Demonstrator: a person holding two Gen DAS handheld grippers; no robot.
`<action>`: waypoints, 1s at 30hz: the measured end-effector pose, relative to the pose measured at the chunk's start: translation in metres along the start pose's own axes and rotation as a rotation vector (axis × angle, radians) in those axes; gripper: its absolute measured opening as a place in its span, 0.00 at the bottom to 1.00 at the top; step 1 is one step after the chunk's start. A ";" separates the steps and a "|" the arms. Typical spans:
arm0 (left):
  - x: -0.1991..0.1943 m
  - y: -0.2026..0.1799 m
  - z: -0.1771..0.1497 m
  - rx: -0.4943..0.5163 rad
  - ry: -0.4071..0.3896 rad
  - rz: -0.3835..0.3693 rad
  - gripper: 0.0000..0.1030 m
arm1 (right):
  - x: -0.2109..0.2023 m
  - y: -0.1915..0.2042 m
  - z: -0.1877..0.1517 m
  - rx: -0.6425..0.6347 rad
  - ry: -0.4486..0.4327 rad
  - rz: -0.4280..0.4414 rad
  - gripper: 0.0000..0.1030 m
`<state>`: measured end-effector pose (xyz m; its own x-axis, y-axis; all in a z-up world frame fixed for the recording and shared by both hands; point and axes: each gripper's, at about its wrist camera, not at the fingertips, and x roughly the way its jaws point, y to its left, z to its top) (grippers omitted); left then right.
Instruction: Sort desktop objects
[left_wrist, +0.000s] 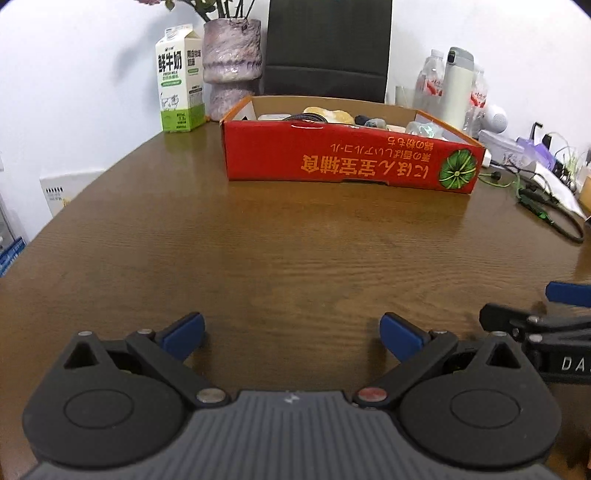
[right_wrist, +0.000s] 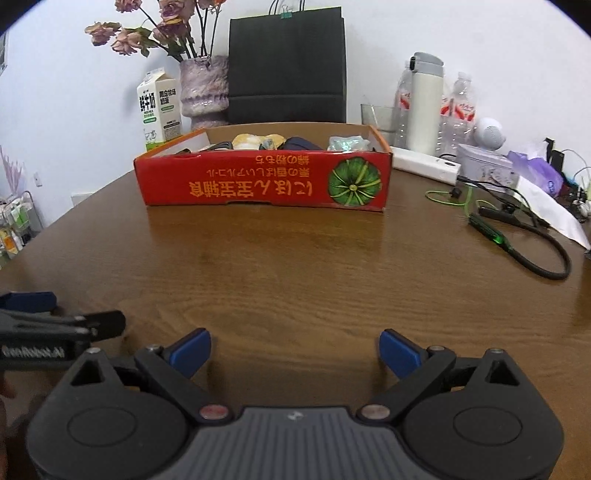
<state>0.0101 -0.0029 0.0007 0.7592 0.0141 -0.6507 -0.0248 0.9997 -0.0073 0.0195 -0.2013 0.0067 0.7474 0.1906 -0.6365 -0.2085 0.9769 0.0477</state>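
In the left wrist view, the left gripper (left_wrist: 291, 336) sits low over the brown wooden counter (left_wrist: 258, 251), its jaws spread wide with nothing between the blue pads (left_wrist: 184, 334). Bare wood lies ahead of it. Farther back stands a shallow red cardboard box (left_wrist: 347, 158) with upside-down orange lettering and a green pumpkin picture on its near wall. Inside it, over the rim, show a pale yellow lump, a dark braided cable and a few small items too cramped to identify. Left of the box stand a milk carton (left_wrist: 180, 79) and a mottled purple vase (left_wrist: 232, 66); a black bag (left_wrist: 328, 48) rises behind the box. To the right are a white flask (left_wrist: 458, 86), plastic bottles and a tangle of cables (left_wrist: 546, 210). The right gripper (left_wrist: 561, 314) pokes in at the right edge, close beside the left one.

In the right wrist view, the right gripper (right_wrist: 294, 352) likewise hovers just over the counter (right_wrist: 295, 266), jaws wide apart and empty. The red box (right_wrist: 258, 181) lies straight ahead, well apart from the gripper, holding the same yellowish lump, something dark blue and a pale greenish packet at its right end. The carton (right_wrist: 159, 110), vase (right_wrist: 204, 86) with dried flowers and black bag (right_wrist: 286, 66) stand behind it. A white power strip (right_wrist: 424, 164), the flask (right_wrist: 425, 103) and cables (right_wrist: 517, 236) occupy the right side. The left gripper (right_wrist: 55, 321) enters at the left edge.
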 end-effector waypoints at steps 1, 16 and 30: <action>0.003 -0.001 0.001 0.009 0.001 -0.002 1.00 | 0.003 0.001 0.003 -0.003 0.000 -0.001 0.95; 0.020 -0.004 0.013 -0.019 -0.008 0.044 1.00 | 0.025 0.007 0.010 0.000 0.016 -0.047 1.00; 0.027 -0.003 0.019 0.006 -0.008 0.013 1.00 | 0.026 0.006 0.012 -0.004 0.018 -0.037 1.00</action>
<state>0.0431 -0.0051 -0.0018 0.7638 0.0270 -0.6449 -0.0309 0.9995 0.0053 0.0451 -0.1899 -0.0002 0.7435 0.1525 -0.6511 -0.1834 0.9828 0.0208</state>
